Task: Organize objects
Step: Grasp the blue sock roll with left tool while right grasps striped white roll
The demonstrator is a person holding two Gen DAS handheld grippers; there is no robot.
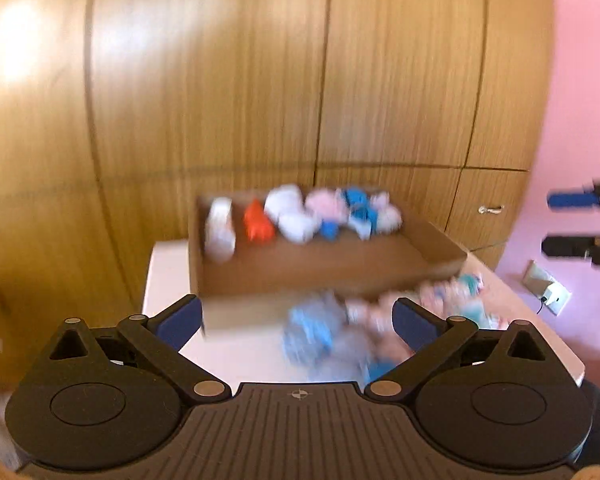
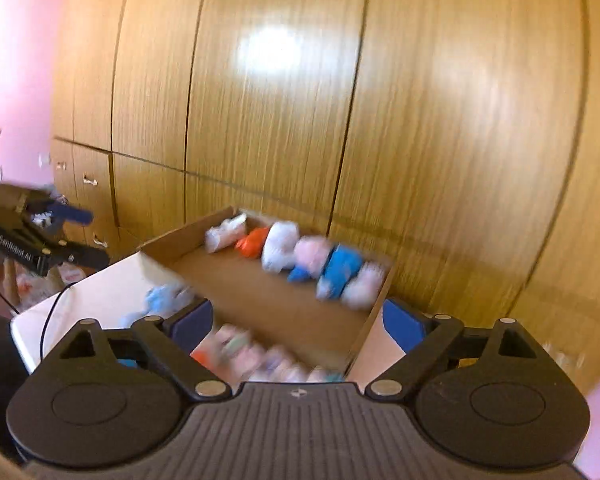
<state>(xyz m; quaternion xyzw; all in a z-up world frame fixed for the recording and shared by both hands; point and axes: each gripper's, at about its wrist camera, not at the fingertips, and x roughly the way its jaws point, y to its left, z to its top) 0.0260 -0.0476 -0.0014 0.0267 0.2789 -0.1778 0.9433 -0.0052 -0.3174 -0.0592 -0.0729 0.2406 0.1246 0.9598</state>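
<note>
A: So, where do both grippers stand?

B: The left gripper has its jaws spread wide with nothing between them, and so does the right gripper. Both pictures are blurred.

A: And the things to organize?

B: A row of small wrapped bundles, white, orange, pink and blue, lies along the far wall of the cardboard box at the tabletop's far edge. More loose bundles sit on the tabletop in front of the box, near its front edge.
</note>
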